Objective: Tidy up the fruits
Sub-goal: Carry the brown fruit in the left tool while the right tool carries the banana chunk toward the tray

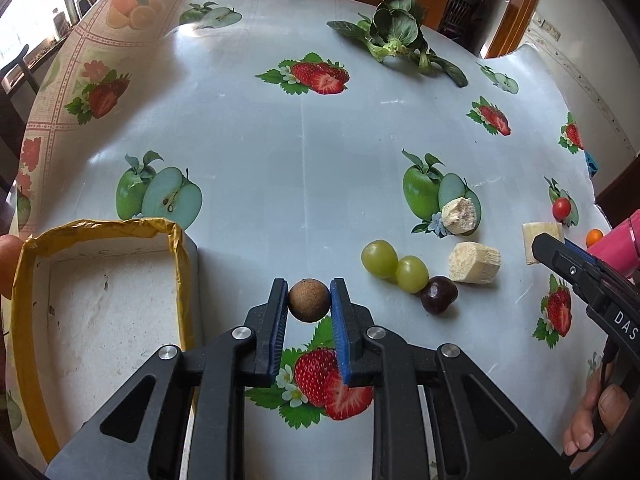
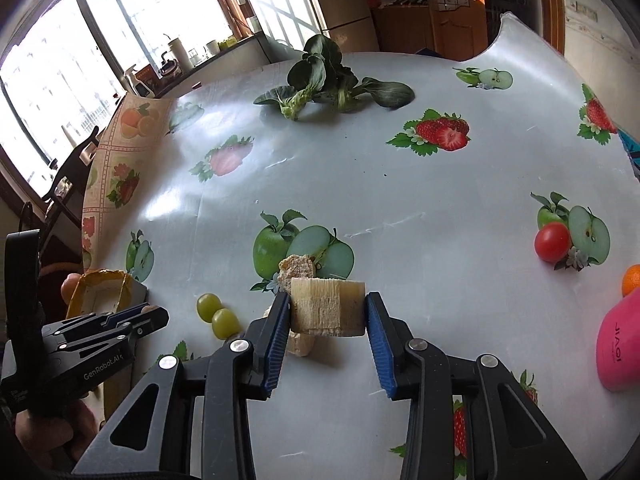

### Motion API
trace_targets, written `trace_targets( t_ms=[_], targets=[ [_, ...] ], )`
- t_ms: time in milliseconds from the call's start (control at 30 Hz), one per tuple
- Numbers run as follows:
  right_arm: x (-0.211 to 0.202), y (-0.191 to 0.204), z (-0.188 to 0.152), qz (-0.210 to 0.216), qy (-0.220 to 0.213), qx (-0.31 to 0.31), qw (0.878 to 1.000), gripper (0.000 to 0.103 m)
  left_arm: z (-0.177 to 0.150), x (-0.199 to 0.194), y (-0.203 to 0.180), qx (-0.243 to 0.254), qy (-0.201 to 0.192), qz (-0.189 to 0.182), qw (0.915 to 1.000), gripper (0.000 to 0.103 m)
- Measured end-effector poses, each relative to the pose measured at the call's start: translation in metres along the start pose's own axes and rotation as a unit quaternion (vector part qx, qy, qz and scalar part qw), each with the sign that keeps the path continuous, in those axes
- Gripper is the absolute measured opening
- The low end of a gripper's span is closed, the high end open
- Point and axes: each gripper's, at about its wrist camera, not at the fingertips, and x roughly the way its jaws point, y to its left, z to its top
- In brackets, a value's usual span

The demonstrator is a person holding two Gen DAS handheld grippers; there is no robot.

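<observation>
Left wrist view shows the left gripper (image 1: 309,300) clenched on a small round brown fruit (image 1: 309,300) at lower centre, beside the yellow-rimmed white tray (image 1: 176,248) at lower left, held only at the fingertips, so it could roll free; the right gripper (image 2: 328,312) clasps a pale cut banana chunk (image 2: 326,308).

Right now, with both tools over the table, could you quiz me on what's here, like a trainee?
1. True or false: the left gripper holds a green grape.
2. What is between the right gripper's fingers? A) cherry tomato B) pale cut chunk C) leafy greens
3. Fill in: the foam tray beside the left gripper is ____.

Key:
1. False; it is shut on the small brown fruit, and the two green grapes lie on the tablecloth.
2. B, the pale cut chunk.
3. Empty.
</observation>
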Motion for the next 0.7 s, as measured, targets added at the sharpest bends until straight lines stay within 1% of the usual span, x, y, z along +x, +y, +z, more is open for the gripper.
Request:
trace_targets(
  t_ms=[167,400,700],
  targets=[
    [-0.022,0.012,-0.008,0.010,-0.010,-0.003,1.000,0.038,-0.008,-0.020,0.001,-0.004,-0.013,0.004,0.9999,0.019],
    [-0.038,0.032,-0.018,0.019,-0.009,-0.017,1.000,0.038,-0.021,-0.033,0.009,-0.015,-0.014,0.005,0.9998,0.019],
    [-0.054,0.067,-0.029,0.034,-0.010,-0.037,0.999,0.038,-0.037,-0.060,0.035,-0.039,-0.026,0.009,0.9989,0.019]
  ],
)
